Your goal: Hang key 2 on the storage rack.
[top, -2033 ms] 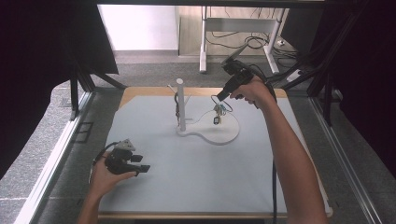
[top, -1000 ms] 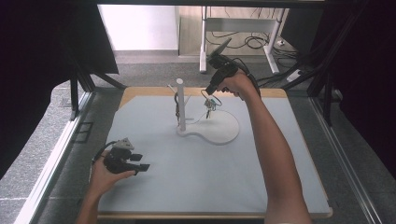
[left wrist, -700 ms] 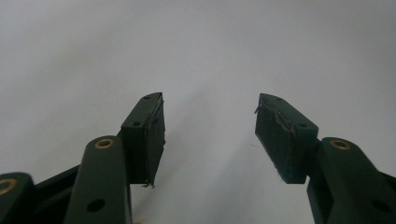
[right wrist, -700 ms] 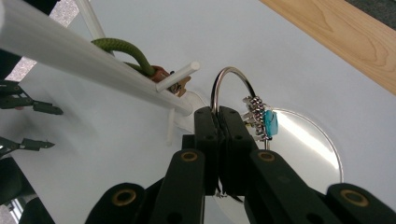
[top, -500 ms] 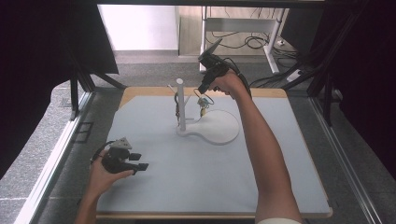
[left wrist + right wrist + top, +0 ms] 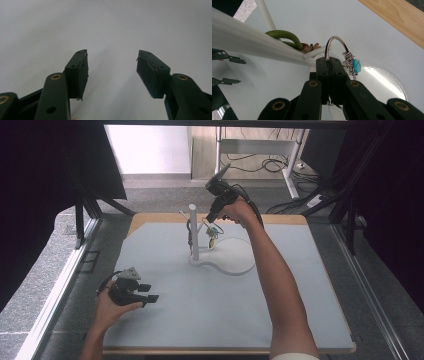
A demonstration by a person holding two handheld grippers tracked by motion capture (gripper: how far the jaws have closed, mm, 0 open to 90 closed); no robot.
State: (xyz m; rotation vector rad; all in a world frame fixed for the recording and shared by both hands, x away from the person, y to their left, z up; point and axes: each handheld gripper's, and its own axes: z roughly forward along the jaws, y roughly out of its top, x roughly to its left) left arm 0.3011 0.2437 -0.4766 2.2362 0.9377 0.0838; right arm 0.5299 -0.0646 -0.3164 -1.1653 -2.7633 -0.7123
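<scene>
Bracelet (image 6: 337,42): we saw the silver band with its turquoise stone clamped between our right gripper's (image 6: 328,61) jaws, looped beside the white stand's peg (image 6: 318,51).
Left gripper (image 6: 112,68): jaws spread apart, nothing between them, low over the grey mat (image 6: 210,305).

Right gripper (image 6: 329,62) clamped, arm outstretched (left gripper (image 6: 112,72) gapes, resting low).
</scene>
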